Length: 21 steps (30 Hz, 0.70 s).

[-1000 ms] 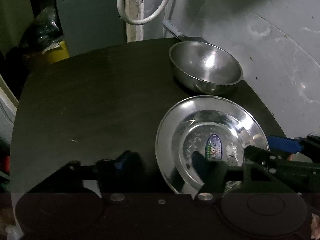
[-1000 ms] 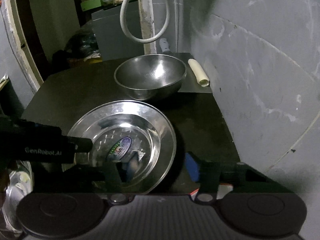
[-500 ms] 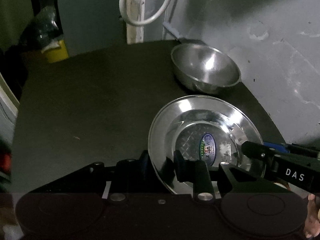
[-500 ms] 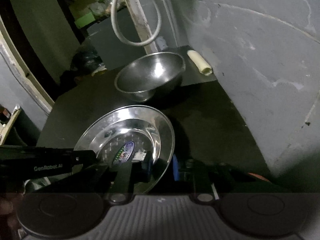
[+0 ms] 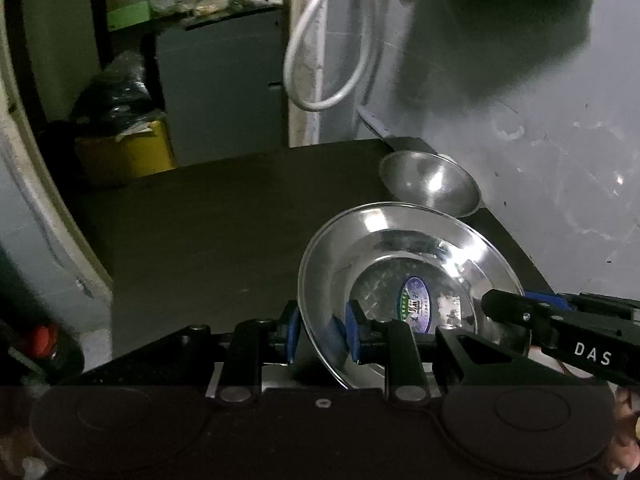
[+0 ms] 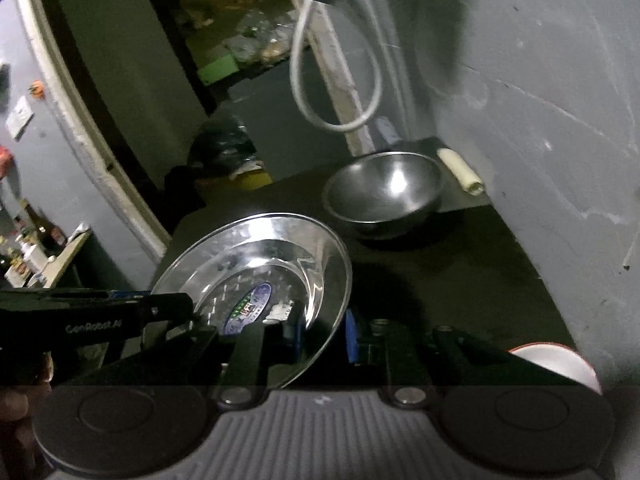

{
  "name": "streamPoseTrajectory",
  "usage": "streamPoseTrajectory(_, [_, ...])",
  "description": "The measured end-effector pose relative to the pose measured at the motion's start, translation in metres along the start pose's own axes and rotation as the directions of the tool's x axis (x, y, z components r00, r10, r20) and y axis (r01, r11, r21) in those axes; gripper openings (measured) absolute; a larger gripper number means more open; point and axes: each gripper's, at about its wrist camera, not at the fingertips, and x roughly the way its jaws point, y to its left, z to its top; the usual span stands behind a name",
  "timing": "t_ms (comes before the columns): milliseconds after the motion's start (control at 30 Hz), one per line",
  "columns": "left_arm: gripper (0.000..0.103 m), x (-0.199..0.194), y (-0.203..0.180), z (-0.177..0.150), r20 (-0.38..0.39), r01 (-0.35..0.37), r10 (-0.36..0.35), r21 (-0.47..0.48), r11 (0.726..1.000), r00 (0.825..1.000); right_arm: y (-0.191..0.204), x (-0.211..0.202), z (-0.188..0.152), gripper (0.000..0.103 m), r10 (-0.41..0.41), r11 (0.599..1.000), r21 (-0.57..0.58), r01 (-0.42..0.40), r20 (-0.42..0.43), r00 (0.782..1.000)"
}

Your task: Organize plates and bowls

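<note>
Both grippers, left gripper (image 5: 322,334) and right gripper (image 6: 322,334), had just clamped opposite rims of the stickered steel plate (image 5: 412,276), lifting it toward the steel bowl (image 6: 384,194) ahead for stacking.

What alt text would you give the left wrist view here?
The left gripper is clamped on the near rim of a steel plate above a dark table, while the right gripper grips its right rim. A steel bowl sits behind, by a grey wall.
</note>
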Motion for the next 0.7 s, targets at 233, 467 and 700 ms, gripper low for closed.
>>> streamPoseTrajectory(233, [0.026,-0.037,0.027,-0.022,-0.009,-0.022,0.022,-0.025,0.999,1.0,0.039,-0.019,-0.016,0.022,0.035,0.999,-0.013,-0.035,0.002,0.999])
streamPoseTrajectory(467, [0.027,-0.057,0.056,-0.051,-0.033,-0.051,0.049,-0.067,0.996,0.998,0.076,-0.026,-0.038,0.022,0.058,0.995,-0.079,-0.061,-0.035,0.998])
streamPoseTrajectory(700, [0.027,-0.063,0.075,-0.076,-0.084,-0.063,0.055,-0.102,0.993,0.995,0.098,-0.03,-0.063,0.022,0.064,0.99,-0.122,-0.074,-0.081,0.995])
